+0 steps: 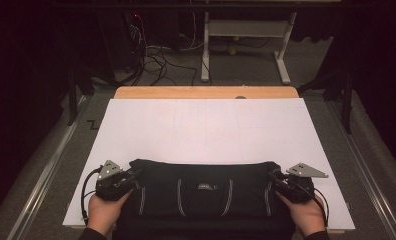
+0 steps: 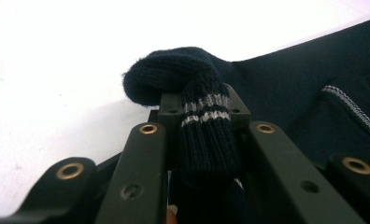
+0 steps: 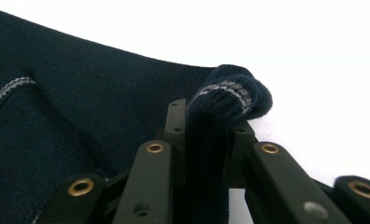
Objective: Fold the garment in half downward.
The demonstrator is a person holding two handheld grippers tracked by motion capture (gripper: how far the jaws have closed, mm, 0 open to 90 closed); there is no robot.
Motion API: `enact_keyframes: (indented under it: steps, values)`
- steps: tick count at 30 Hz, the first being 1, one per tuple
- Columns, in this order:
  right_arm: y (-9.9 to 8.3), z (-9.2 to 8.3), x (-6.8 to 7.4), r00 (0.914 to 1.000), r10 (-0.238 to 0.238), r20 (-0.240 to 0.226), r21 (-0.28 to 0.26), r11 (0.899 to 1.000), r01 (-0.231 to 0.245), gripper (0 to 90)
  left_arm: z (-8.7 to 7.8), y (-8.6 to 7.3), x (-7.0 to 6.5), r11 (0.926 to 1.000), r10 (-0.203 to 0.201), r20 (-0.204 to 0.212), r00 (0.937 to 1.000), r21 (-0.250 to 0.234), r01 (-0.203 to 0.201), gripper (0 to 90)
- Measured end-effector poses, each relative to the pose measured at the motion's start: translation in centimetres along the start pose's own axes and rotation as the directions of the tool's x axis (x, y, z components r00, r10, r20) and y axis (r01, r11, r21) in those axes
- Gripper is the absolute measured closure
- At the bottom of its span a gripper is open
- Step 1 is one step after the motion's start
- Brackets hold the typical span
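A dark navy garment (image 1: 203,192) with thin grey stripes lies folded across the near edge of the white sheet (image 1: 206,132). My left gripper (image 1: 134,176) is at its left end, shut on a ribbed, grey-striped cuff (image 2: 204,112) that bulges over the jaw tips. The dark cloth (image 2: 304,84) spreads to the right behind it. My right gripper (image 1: 275,176) holds the other end, shut on a matching ribbed cuff (image 3: 225,100) folded over its jaws, with the cloth (image 3: 80,107) stretching left. A hand holds each gripper at the bottom of the high view.
The white sheet covers a wooden table (image 1: 206,92) whose far edge shows bare. Beyond it stand a white desk frame (image 1: 246,40) and tangled cables (image 1: 156,60) on the grey floor. Metal rails (image 1: 46,170) run along both sides.
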State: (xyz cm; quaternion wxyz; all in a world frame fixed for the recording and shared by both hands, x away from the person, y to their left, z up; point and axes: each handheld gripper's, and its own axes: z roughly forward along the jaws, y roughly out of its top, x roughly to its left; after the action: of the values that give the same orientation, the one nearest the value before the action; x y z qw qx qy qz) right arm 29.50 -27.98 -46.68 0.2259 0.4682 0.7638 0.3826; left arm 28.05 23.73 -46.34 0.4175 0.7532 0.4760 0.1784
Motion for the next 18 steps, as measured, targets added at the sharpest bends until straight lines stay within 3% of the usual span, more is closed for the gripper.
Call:
enact_keyframes:
  steps: [18]
  values:
    - [0.28,-0.62,-0.15,0.9999,-0.001,0.013,-0.053,0.999,0.002,77.7,-0.67,0.40,0.02,0.9990,0.006,0.003,1.0000,-0.044,-0.006,73.8]
